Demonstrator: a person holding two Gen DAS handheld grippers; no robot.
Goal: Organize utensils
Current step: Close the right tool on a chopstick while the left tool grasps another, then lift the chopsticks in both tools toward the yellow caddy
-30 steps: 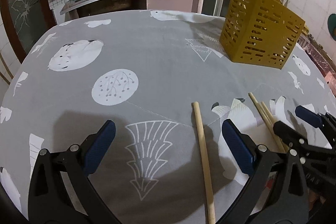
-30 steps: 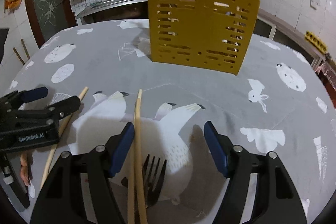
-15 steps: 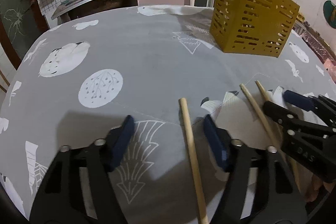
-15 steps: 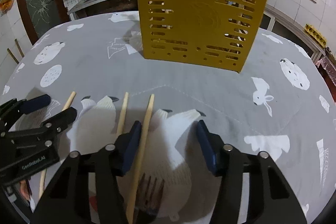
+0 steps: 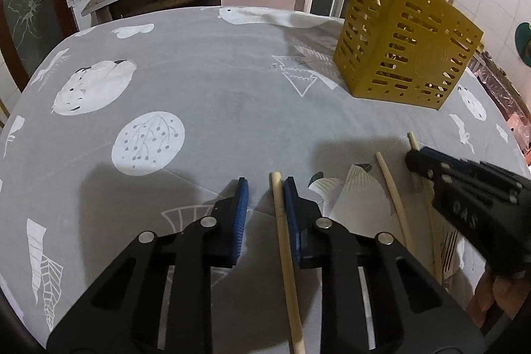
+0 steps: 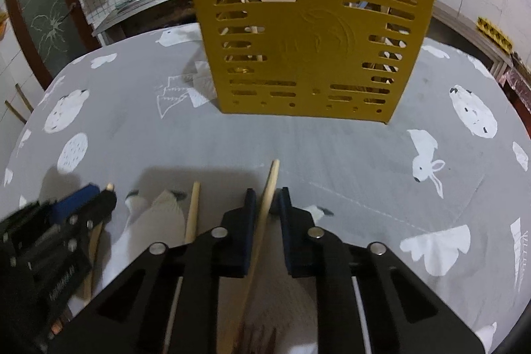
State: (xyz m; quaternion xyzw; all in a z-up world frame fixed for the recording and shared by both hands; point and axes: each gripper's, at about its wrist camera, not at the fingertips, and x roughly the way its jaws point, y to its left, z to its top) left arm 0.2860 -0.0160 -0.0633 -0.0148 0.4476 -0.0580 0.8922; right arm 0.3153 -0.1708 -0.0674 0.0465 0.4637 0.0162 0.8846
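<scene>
Left gripper [image 5: 264, 188] closing, wooden chopstick [image 5: 285, 241] against one pad | right gripper [image 6: 267, 198] closing around another chopstick [image 6: 265, 204] | yellow utensil holder [image 6: 308, 45] beyond

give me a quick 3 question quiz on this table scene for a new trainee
1. True or false: the yellow basket already holds some sticks.
2. What lies between the fingers of the left gripper?
A. a fork
B. a chopstick
C. nothing
3. Fill in: a loose chopstick lies on the cloth between the two ____.

Key
1. True; thin sticks poke out of its top.
2. B; a chopstick lies against one finger while the fingers are closing.
3. Grippers; the right gripper is closing around its own chopstick.
</scene>
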